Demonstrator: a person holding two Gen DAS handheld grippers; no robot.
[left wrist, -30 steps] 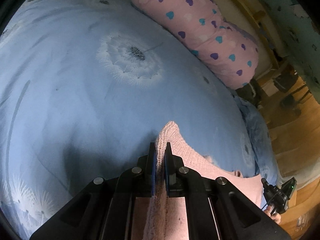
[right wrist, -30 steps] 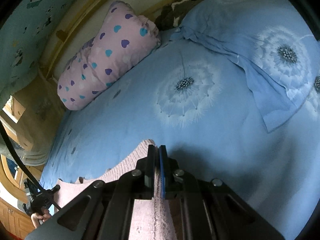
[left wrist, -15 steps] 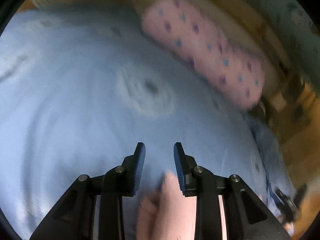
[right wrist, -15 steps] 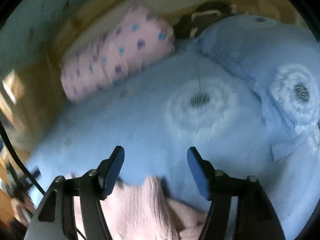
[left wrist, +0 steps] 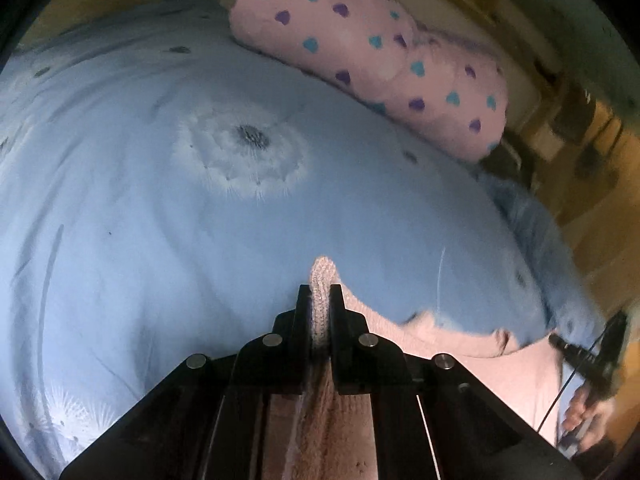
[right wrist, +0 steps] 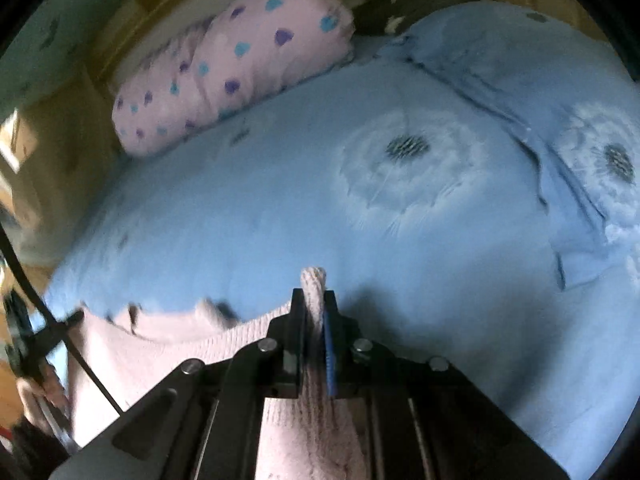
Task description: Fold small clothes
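Pinching the pink knit garment (left wrist: 472, 352) at two spots along one edge, I have it bunched between both sets of fingers: my left gripper (left wrist: 320, 292) is clamped on a fold of it that pokes out past the tips, and my right gripper (right wrist: 314, 296) is clamped the same way on another fold. Half a second ago both sets of fingers stood apart with the knit lying loose below them; they have just been closing, and now the cloth is caught between the pads again, so this reads as a re-grip, taken for the next fold. The rest of the garment trails back under my fingers and stretches sideways between my two hands. Ahead of the tips lies the blue dandelion-print bedspread (left wrist: 200, 240), and far beyond it the pink heart-print pillow (left wrist: 380, 52).
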